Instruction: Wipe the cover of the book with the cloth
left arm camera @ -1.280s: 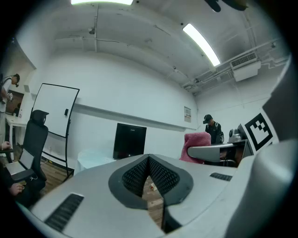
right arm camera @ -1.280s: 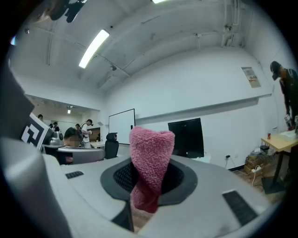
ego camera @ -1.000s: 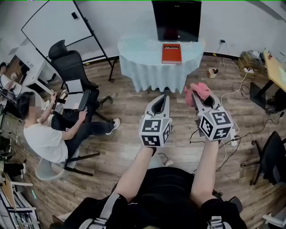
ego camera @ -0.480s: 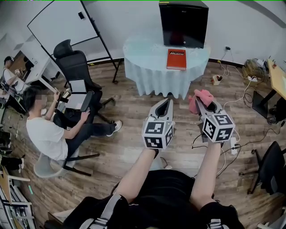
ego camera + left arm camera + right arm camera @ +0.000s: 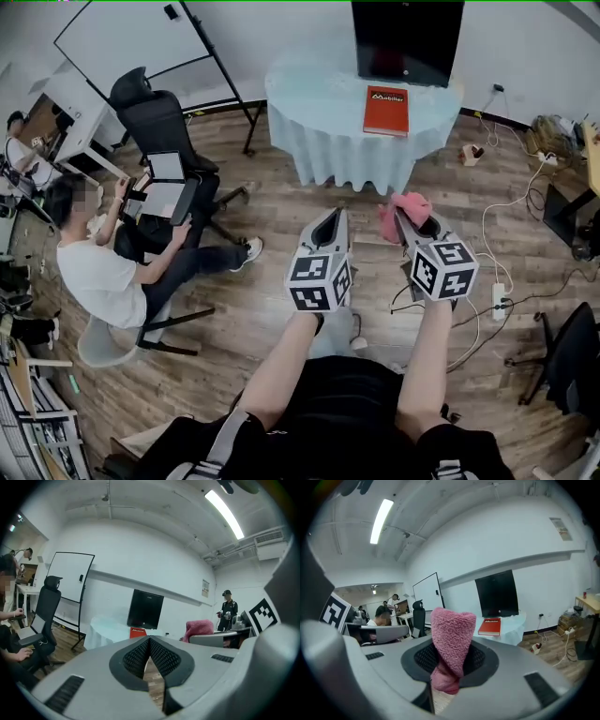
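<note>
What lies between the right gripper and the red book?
Head view: only wooden floor, then the round table's draped skirt, lies between the right gripper, shut on the pink cloth, and the book.

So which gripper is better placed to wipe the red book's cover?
Right. The right gripper is shut on the pink cloth; the left gripper is shut, empty. The red book lies ahead on the round table.

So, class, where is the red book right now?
In the head view, the red book lies top centre-right on the round table, just before the black monitor.
</note>
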The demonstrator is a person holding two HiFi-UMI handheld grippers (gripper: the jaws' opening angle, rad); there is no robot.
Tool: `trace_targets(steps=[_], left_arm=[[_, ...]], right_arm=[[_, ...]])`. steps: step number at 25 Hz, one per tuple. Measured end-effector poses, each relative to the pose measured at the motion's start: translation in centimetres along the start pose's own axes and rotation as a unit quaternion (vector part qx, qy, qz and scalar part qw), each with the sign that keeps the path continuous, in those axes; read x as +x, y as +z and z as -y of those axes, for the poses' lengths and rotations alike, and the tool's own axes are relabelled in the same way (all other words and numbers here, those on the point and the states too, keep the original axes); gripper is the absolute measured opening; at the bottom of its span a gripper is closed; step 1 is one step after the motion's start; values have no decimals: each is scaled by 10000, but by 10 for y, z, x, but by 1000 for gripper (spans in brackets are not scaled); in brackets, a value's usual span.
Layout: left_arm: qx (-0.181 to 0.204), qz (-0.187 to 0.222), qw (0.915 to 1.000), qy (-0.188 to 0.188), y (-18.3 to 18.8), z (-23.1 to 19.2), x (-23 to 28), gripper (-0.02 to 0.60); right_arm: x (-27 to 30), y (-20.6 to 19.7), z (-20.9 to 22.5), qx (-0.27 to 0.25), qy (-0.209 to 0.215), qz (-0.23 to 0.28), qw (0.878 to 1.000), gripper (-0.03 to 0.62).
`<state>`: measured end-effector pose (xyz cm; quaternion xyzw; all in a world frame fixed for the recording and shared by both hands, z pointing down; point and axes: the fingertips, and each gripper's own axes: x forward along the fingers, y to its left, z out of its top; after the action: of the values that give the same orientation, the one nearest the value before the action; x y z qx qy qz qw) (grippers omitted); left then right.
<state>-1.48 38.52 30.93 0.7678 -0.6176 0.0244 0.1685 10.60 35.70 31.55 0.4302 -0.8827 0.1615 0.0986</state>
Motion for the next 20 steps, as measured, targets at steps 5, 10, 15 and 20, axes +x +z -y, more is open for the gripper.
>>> trace_targets(steps=[5,10,15,20], left_arm=[[4,-220,9991,-355,-9,12,50,15],[-126,-522,9973,-508,-15,-3,100,15],[-306,-562,9953,-728,-1,-24,145,15],[-513,-534,9939,-816,18,-52,179,15]], right_arm=[[14,-4,58,384,-569,-65,9976,100],[38,-12,65,516,-458,-210,9974,100],[73,-34,67,614,-567,-521,9951,100],[109,23,57,318,-492,98,9982,100]])
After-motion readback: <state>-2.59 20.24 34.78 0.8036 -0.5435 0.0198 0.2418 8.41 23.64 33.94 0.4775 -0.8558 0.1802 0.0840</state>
